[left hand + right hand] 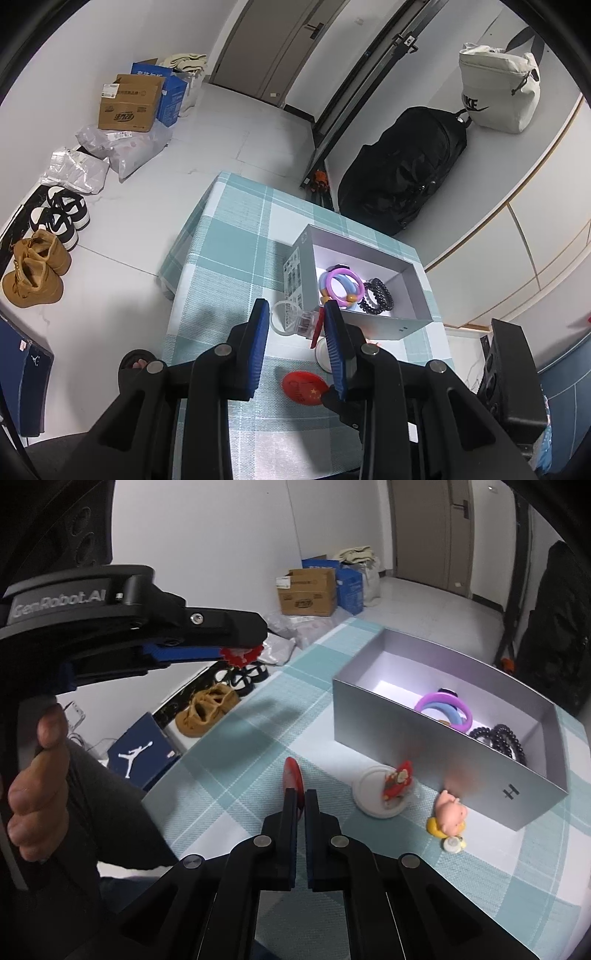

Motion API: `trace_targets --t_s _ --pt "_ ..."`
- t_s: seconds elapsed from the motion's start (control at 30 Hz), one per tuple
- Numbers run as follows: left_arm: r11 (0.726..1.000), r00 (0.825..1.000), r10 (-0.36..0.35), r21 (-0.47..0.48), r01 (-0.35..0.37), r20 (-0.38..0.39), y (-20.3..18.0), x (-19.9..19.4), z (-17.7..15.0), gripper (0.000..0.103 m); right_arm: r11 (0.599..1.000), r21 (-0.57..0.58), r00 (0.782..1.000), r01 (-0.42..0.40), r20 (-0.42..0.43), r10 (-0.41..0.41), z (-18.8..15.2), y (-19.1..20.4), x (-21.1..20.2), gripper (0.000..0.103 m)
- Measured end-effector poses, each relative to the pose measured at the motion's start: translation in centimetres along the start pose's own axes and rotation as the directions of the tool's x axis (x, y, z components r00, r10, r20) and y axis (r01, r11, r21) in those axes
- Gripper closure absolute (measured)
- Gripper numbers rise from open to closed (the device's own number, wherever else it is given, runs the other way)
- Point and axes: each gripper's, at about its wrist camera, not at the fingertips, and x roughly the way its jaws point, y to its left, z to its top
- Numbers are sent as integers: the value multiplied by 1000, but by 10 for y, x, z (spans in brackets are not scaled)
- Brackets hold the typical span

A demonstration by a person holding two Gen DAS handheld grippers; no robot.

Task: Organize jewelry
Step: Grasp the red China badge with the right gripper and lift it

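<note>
We judge the step in hand to be carrying loose pieces to the open grey rectangular cardboard box [443, 753] on the checked teal-and-white tabletop [258, 738]; a purple-and-blue ring bracelet [445, 709] and a black beaded bracelet [498, 740] already lie inside it. The right gripper [300, 797] has its fingers nearly together, clamped on the edge of a flat red disc [291, 775] that stands upright between them, in front of the box's long near wall. The left gripper [243, 648] hangs well above the tabletop to the left of the box, and a small red frilly ornament [242, 654] shows at its tip; in its own view, though, its fingers [260, 332] stand clearly apart, so we cannot tell whether it truly grips the piece (the two views disagree). Still outside, just in front of the box, lie a white round dish with a red charm [382, 794] and a pink piglet figure [450, 806]. The next move, we think, calls for lifting the disc over the near wall and opening the fingers only once it is inside.
</note>
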Motion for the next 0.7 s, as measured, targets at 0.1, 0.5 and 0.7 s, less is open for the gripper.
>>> trace_targets --t_s 0.1,0.5,0.7 --pt "1000 1000 4 -3 -4 -3 2 1 -1 78 1000 27 1000 -15 11 15 1 -8 -4 101" --pt "1000 1000 -9 22 9 8 -9 2 0 78 988 151 992 -39 123 20 6 -39 -47 101" --pt "999 1000 -21 44 22 -6 -23 9 1 78 974 214 979 -69 202 25 11 -60 -78 101"
